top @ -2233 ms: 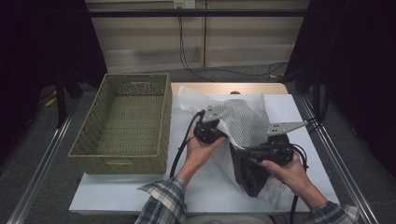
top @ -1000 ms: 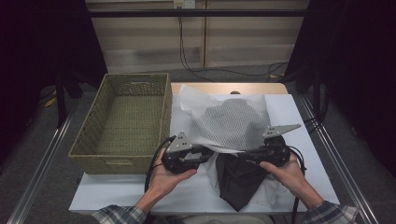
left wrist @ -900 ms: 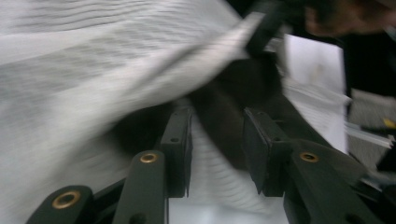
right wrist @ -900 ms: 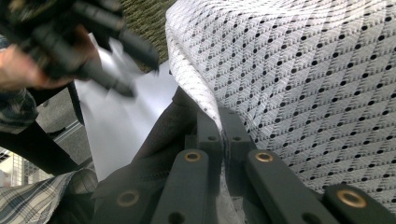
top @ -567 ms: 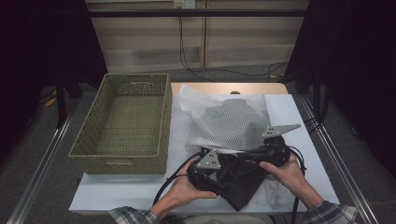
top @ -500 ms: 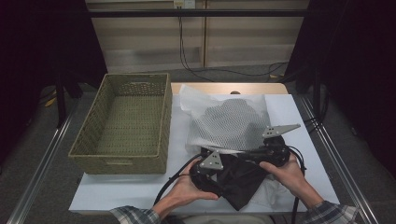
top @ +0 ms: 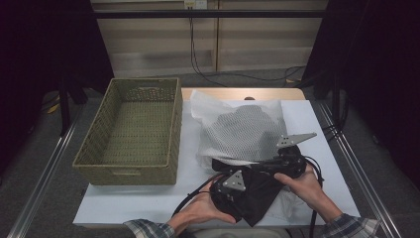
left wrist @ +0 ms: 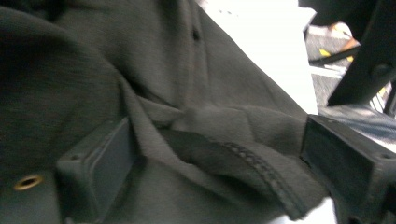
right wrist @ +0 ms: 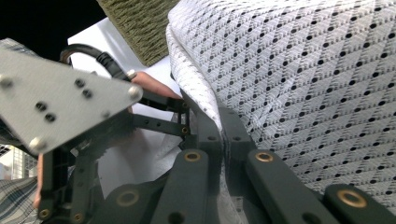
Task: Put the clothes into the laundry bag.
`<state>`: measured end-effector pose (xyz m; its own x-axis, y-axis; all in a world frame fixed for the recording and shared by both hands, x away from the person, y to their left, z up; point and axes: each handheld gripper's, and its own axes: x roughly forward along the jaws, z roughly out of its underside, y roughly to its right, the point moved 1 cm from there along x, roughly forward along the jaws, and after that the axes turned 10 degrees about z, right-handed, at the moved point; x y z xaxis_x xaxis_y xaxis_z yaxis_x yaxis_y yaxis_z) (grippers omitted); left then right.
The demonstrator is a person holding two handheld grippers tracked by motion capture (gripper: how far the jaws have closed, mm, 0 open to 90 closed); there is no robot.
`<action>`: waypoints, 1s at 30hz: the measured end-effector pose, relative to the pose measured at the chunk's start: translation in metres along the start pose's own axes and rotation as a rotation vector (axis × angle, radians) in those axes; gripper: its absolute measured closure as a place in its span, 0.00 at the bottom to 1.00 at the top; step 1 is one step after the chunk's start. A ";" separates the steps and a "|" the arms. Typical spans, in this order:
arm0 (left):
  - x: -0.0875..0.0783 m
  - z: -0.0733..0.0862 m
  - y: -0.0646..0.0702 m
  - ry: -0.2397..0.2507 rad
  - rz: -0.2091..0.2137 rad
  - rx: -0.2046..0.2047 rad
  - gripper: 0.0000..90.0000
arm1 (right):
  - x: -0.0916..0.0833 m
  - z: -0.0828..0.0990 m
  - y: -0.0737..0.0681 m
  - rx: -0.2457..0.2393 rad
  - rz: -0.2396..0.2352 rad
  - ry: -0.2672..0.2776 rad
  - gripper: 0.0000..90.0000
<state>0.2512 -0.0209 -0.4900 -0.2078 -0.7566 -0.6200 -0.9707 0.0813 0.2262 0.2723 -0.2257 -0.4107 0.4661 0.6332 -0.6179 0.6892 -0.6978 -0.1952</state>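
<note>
Left tongs [top: 229, 191], jaws just opened, straddle black cloth [left wrist: 177, 93]; right tongs [top: 267, 166] clench the mesh garment [top: 245, 131]. Basket [top: 130, 171] sits at nine o'clock on the tabletop [top: 124, 203].

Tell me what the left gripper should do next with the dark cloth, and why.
Probably close the left gripper on the dark cloth. Its jaws have just been opening and now stand wide, with a stitched hem of that cloth bunched between them but not pinched. The right gripper is shut on the edge of the white dotted cloth, so the pile is already held on that side.
</note>
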 end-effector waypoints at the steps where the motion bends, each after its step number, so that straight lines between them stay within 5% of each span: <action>1: 0.001 0.000 0.001 -0.002 -0.013 0.005 0.09 | 0.000 0.000 0.000 0.001 -0.001 0.001 0.99; 4: 0.001 -0.003 0.002 -0.046 -0.090 0.046 0.23 | 0.000 0.000 0.000 0.001 0.002 0.000 0.99; 8: -0.008 -0.005 -0.009 -0.020 -0.107 -0.023 0.58 | 0.000 -0.001 -0.001 0.002 0.002 -0.002 0.99; 11: -0.012 -0.010 -0.012 -0.013 -0.110 -0.031 0.75 | 0.001 -0.002 -0.002 0.001 0.005 -0.007 0.99; 19: -0.038 -0.028 -0.020 0.167 -0.049 -0.104 0.77 | -0.002 -0.007 -0.005 -0.003 -0.003 0.009 0.99; 21: -0.039 -0.031 -0.021 0.153 -0.097 -0.074 0.82 | -0.003 -0.007 -0.004 -0.003 0.001 0.011 0.99; 24: -0.029 -0.032 -0.028 0.134 -0.153 -0.088 0.87 | -0.003 -0.007 -0.004 0.002 -0.002 0.012 0.99; 30: -0.019 -0.042 -0.056 0.234 -0.242 -0.151 0.89 | -0.007 -0.010 -0.009 0.008 -0.033 0.034 0.99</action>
<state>0.3141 -0.0383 -0.4597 0.0754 -0.8717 -0.4842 -0.9561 -0.2011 0.2132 0.2679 -0.2207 -0.3968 0.4614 0.6669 -0.5850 0.7005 -0.6786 -0.2211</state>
